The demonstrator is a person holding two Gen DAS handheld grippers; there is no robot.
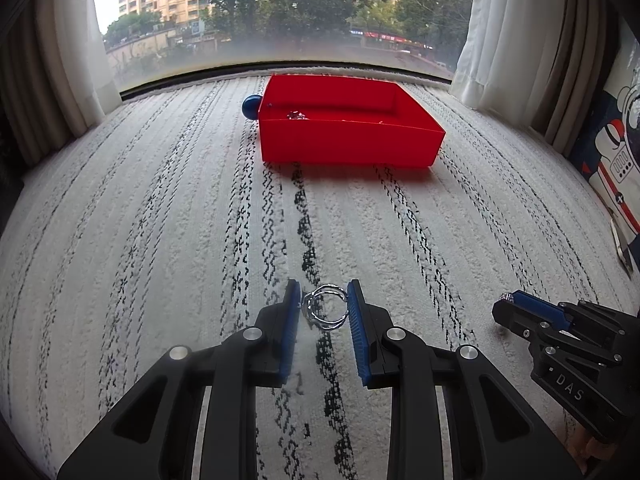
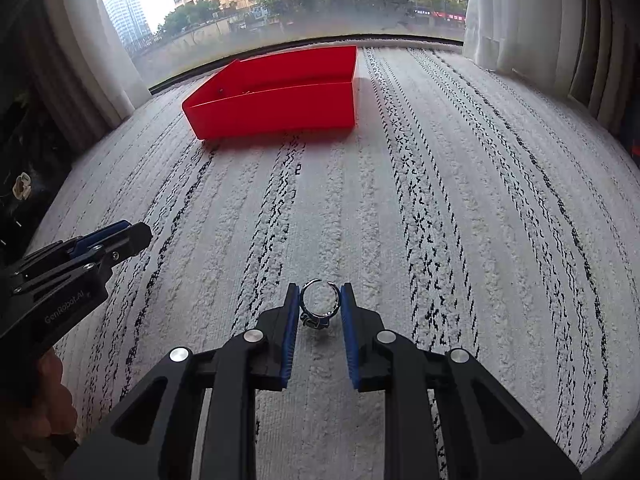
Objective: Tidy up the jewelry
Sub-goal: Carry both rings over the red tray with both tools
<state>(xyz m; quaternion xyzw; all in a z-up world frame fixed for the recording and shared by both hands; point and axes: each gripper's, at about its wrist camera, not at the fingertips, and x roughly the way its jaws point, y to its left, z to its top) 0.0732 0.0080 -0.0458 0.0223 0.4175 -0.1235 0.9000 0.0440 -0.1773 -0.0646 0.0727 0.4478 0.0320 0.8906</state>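
Rings first: we've got one in each gripper right now. Our left gripper (image 1: 324,306) is pinched on a twisted silver ring (image 1: 325,307), a sort of double-band wiry thing, caught between the blue pads right at the tips. Our right gripper (image 2: 319,304) is closed on a plain silver ring (image 2: 319,301) with a little setting hanging below it, also held just at the pad tips. Both sit low over the white rug with black stripes (image 2: 440,220), neither one over the box.

That red box (image 1: 348,136) is well ahead of both grippers, near the window (image 1: 280,12), open on top. In the left view we can see something small and sparkly already lying on its floor near the left wall, and a blue ball-shaped thing (image 1: 251,107) peeks out behind its left corner. Can't tell what that is.

So the step in hand looks like carrying both rings to the box. Our two cents on doing it well: keep the squeeze steady, since these are tip grips on thin round metal and a ring could twist out or pop sideways. Lift enough to pass the near wall, get the tips properly over the box floor, and only then let go, low down so the ring doesn't bounce out. One hand at a time is probably safer, so the grippers don't bump over the box.
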